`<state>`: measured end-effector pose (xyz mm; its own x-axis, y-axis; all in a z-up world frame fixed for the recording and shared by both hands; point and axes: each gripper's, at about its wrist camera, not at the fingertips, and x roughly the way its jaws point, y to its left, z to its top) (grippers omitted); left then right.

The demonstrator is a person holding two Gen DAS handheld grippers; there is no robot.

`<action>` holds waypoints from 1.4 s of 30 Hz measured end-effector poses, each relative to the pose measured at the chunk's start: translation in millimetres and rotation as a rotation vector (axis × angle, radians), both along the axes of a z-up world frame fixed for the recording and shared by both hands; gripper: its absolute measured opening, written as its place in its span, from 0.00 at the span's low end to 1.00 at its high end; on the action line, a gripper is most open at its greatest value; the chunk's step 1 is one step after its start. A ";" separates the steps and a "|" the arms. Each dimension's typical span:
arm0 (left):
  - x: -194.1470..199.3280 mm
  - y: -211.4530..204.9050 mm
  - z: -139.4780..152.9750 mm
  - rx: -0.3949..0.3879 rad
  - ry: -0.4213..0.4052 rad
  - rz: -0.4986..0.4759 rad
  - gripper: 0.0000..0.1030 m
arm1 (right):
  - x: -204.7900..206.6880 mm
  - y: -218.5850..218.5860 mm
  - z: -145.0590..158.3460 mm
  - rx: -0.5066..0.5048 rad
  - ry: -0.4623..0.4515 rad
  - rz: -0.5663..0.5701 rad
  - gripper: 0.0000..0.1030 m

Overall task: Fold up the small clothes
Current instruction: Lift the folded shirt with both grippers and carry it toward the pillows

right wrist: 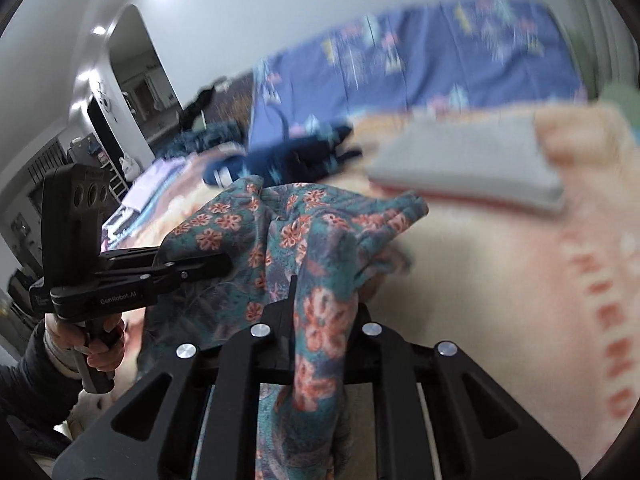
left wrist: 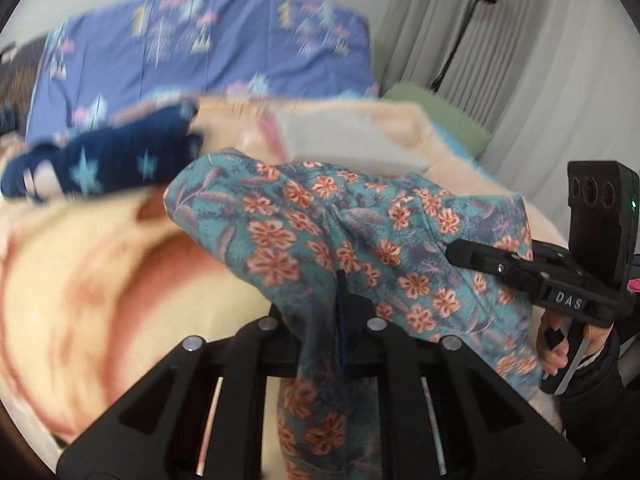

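A small teal garment with orange flowers (left wrist: 320, 236) is held up over a peach blanket (left wrist: 100, 280). My left gripper (left wrist: 342, 292) is shut on one edge of it; cloth hangs down between its fingers. My right gripper (right wrist: 294, 292) is shut on another edge of the same floral garment (right wrist: 280, 232). The right gripper also shows in the left wrist view (left wrist: 456, 250), clamped on the garment's right side. The left gripper shows in the right wrist view (right wrist: 224, 266) on the garment's left side.
A navy garment with light stars (left wrist: 100, 164) lies at the back left of the blanket. A folded grey cloth (right wrist: 468, 164) lies behind the floral garment. A purple patterned sheet (left wrist: 208, 48) covers the bed beyond. Curtains (left wrist: 520, 60) and a stand are at right.
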<state>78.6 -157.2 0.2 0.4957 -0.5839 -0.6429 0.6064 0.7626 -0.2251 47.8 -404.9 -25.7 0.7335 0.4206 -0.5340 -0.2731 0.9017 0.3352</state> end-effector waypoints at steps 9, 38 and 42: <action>-56.9 -80.7 87.3 0.007 -0.267 -0.156 0.11 | -90.6 -60.4 77.0 -0.002 -0.272 -0.205 0.12; -11.3 -492.3 98.0 0.247 -0.562 -0.392 0.19 | -94.9 -372.0 93.8 -0.061 -0.265 -0.823 0.12; 19.9 -518.9 51.2 0.399 -0.638 -0.228 0.64 | -62.7 -401.7 49.6 -0.128 -0.093 -1.030 0.64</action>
